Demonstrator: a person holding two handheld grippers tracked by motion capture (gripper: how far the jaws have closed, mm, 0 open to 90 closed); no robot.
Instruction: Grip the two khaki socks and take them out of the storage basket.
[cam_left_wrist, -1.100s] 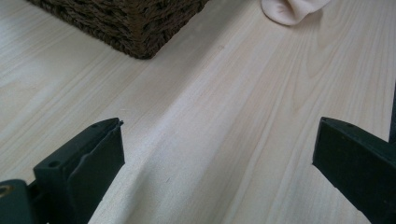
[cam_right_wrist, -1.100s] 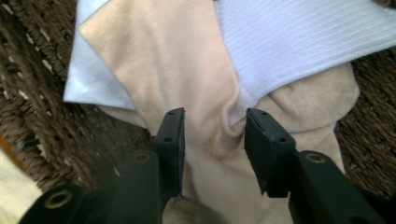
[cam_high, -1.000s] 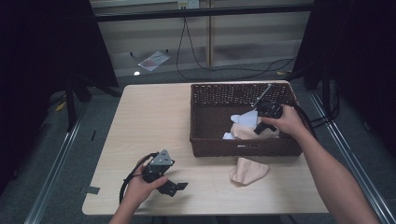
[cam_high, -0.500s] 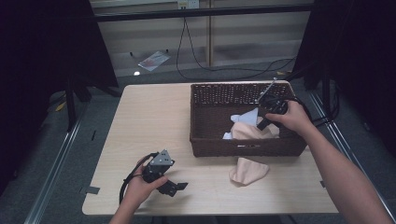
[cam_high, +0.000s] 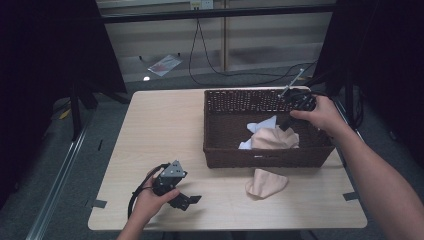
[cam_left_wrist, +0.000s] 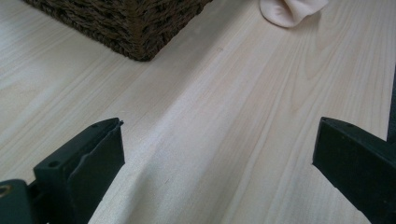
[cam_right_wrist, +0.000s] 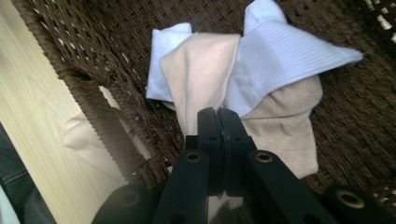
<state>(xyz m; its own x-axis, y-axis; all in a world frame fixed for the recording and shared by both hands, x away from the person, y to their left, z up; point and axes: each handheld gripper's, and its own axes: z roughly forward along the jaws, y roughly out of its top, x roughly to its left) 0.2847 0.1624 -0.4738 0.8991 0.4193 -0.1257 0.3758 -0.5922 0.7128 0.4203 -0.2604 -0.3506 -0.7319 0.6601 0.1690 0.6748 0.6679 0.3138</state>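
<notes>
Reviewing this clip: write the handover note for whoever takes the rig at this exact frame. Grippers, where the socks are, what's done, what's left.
Right gripper: jaws shut, nothing between them, held above the wicker basket.
Left gripper: jaws open, empty, resting on the table near its front-left edge.
Socks: beige sock and white sock lie piled in the basket. Another beige sock lies on the table just in front of the basket.
Done: apparently two socks are in the basket.
Left: probably pick up the sock on the table and drop it in.
</notes>
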